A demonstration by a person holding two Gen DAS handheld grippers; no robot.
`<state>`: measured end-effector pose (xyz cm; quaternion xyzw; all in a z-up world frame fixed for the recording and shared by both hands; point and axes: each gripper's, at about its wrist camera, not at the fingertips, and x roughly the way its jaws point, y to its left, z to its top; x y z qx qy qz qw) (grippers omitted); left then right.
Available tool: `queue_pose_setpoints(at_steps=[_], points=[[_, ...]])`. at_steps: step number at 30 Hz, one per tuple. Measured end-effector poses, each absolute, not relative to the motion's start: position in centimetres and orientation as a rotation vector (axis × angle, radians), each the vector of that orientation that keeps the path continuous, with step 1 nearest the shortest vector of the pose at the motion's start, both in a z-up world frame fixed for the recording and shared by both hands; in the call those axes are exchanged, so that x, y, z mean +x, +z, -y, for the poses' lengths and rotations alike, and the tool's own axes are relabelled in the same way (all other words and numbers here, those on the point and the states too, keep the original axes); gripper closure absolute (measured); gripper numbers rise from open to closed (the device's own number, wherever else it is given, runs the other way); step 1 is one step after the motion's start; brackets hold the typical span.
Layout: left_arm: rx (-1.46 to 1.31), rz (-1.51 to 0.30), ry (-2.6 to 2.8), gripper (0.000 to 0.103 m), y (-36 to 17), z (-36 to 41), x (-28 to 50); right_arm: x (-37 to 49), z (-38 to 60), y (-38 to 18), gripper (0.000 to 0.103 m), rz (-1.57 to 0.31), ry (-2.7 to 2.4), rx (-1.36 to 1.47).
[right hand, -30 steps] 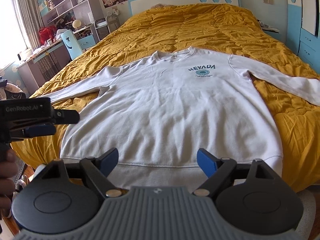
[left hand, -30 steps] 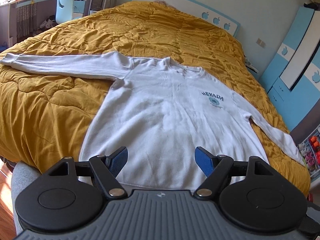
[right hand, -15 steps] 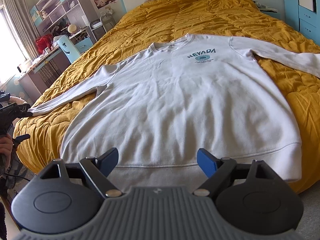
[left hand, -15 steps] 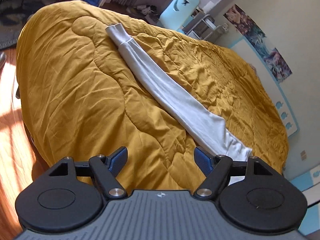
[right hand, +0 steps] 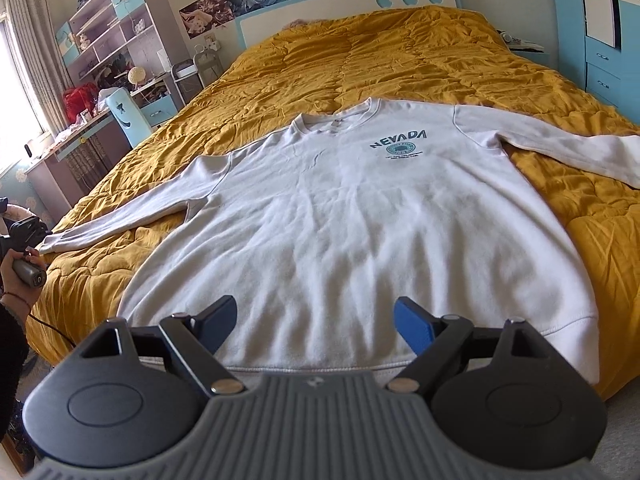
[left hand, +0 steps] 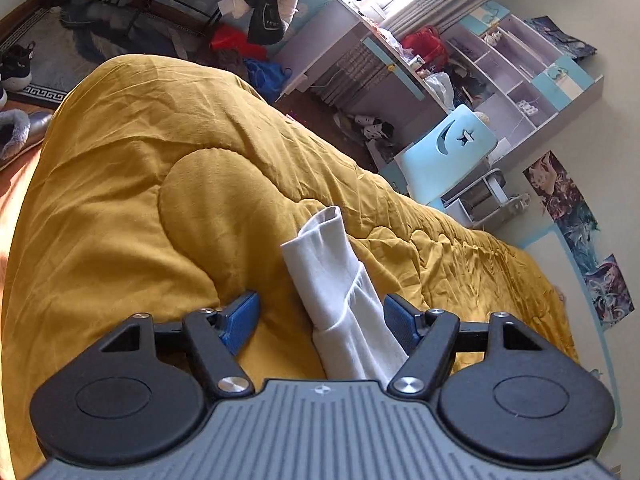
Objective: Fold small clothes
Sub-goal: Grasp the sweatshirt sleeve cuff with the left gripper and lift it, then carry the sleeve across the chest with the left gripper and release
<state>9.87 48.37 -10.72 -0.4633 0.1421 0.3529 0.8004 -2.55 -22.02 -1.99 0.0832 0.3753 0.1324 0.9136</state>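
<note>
Both claws stand released. Left gripper (left hand: pixel 318 314) hangs over the end of the sweatshirt's left sleeve (left hand: pixel 336 280), its jaws having just been closing a little; the sleeve cuff runs up between the blue pads (left hand: pixel 240 316), nearer the right-hand one, and neither pad presses on the cloth. From the right wrist view the hand (right hand: pixel 18 276) holding that gripper's handle shows at the far left edge, just beside the sleeve's tip.

Right gripper (right hand: pixel 314 320) hovers above the hem of the white sweatshirt (right hand: pixel 340 216), jaws wide apart with only the cloth of the body seen beyond them, nothing gripped.

The sweatshirt lies flat and face up on the mustard-yellow quilt (right hand: pixel 360 56) of the bed, neck toward the headboard (right hand: pixel 344 4), both sleeves spread out to the sides, a dark "NEVADA" print (right hand: pixel 398 142) on its chest. Its hem reaches the foot edge of the bed.

A pale blue chair (left hand: pixel 448 148) and a cluttered desk (left hand: pixel 352 56) stand beside the bed.
</note>
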Motion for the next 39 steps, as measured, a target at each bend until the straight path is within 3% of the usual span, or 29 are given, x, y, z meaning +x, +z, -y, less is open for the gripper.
queue_pose_setpoints(at_steps=[2, 4, 5, 15, 27, 31, 39], points=[[-0.902, -0.341, 0.766, 0.038, -10.0, -48.3, 11.1, -2.5, 22.1, -2.1, 0.021, -0.771, 0.272, 0.189], [-0.803, -0.383, 0.767, 0.091, -9.5, -47.7, 12.4, -2.4, 22.5, -2.0, 0.021, -0.765, 0.291, 0.238], [-0.78, -0.412, 0.767, 0.097, -9.4, -47.6, 12.9, -2.3, 22.6, -1.9, 0.021, -0.759, 0.296, 0.256], [-0.582, -0.352, 0.644, 0.098, -2.3, -42.1, 16.5, -0.5, 25.3, -1.5, 0.021, -0.753, 0.278, 0.467], [-0.431, -0.2, 0.215, 0.098, 9.9, -20.3, 23.9, -2.9, 32.0, -0.1, 0.021, -0.639, 0.176, 0.436], [-0.378, -0.218, 0.101, 0.098, 10.6, -12.2, 26.2, -4.1, 33.8, 0.2, 0.021, -0.604, 0.129, 0.314], [-0.423, -0.315, -0.096, 0.098, 6.5, 0.9, 28.5, -4.8, 38.3, -1.1, 0.021, -0.598, 0.116, 0.47]])
